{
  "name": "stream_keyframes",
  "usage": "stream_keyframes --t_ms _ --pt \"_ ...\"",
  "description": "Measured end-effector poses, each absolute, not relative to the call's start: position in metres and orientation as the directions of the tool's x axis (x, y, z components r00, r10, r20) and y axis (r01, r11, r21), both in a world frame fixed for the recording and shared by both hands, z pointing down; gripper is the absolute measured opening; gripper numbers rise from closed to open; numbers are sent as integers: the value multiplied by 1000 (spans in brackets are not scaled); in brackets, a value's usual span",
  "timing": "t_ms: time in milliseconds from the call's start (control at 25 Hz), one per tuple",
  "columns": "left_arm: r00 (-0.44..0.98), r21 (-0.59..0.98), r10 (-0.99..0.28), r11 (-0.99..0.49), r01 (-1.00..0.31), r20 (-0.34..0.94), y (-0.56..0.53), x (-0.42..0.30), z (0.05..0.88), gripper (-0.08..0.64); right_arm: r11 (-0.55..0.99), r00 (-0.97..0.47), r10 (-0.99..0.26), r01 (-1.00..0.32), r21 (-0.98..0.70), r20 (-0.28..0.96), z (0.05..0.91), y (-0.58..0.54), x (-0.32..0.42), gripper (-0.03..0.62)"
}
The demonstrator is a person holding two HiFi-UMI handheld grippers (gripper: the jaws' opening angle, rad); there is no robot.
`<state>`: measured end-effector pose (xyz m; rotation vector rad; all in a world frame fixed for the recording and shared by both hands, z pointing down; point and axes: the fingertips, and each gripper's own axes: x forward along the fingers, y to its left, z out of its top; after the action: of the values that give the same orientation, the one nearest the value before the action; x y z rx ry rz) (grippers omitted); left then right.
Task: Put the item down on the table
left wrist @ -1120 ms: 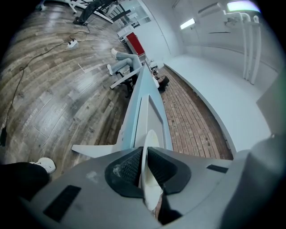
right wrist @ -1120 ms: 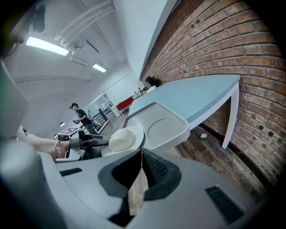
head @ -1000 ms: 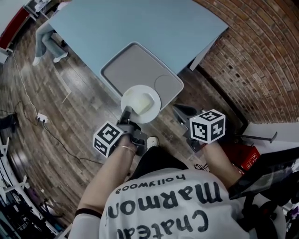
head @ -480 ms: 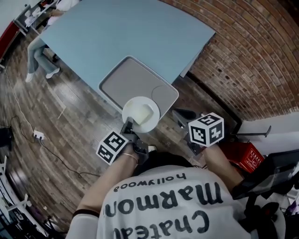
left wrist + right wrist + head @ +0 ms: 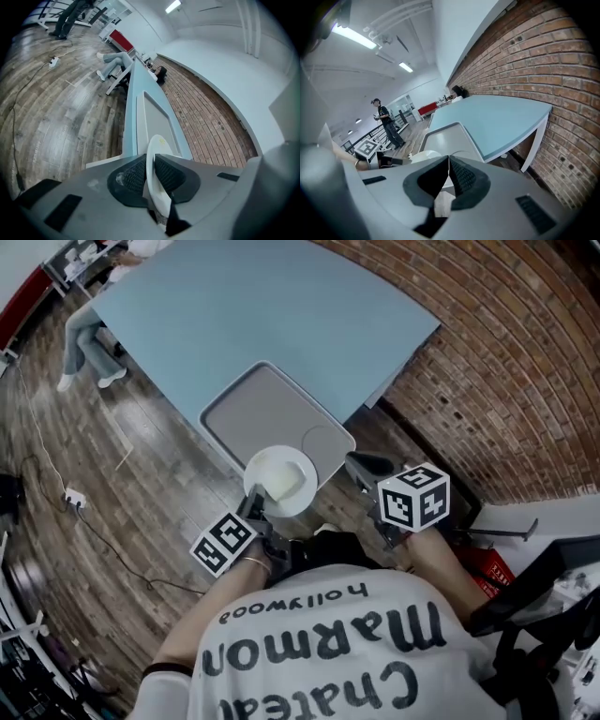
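Observation:
A white plate (image 5: 281, 479) carries a pale block of food and hangs over the near corner of the grey tray (image 5: 267, 409), which lies on the light-blue table (image 5: 281, 306). My left gripper (image 5: 255, 497) is shut on the plate's near rim. In the left gripper view the plate (image 5: 158, 143) stands edge-on between the pads of that left gripper (image 5: 151, 161). My right gripper (image 5: 356, 461) hovers just right of the plate, near the tray's corner. In its own view the right gripper (image 5: 449, 160) has its jaws shut, tips touching, with nothing between them.
Wooden floor lies left of the table, with a cable and power strip (image 5: 70, 495). Brick paving (image 5: 506, 362) runs on the right. A seated person's legs (image 5: 89, 334) show by the table's far left end. Another person (image 5: 386, 123) stands in the distance.
The left gripper has rolled a little while keeping hold of the plate. The right gripper has risen slightly beside it. The plate stays over the tray's near corner.

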<state>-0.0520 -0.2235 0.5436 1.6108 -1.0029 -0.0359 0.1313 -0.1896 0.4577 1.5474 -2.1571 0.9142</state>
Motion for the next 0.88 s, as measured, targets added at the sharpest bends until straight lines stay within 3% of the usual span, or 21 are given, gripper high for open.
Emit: stream_keyframes --t_ms 880 --pt "432 571 -699 -42 -820 570 -226 -40 545 81 391 -508 -665 -862 -324 548 430 -230 159 11"
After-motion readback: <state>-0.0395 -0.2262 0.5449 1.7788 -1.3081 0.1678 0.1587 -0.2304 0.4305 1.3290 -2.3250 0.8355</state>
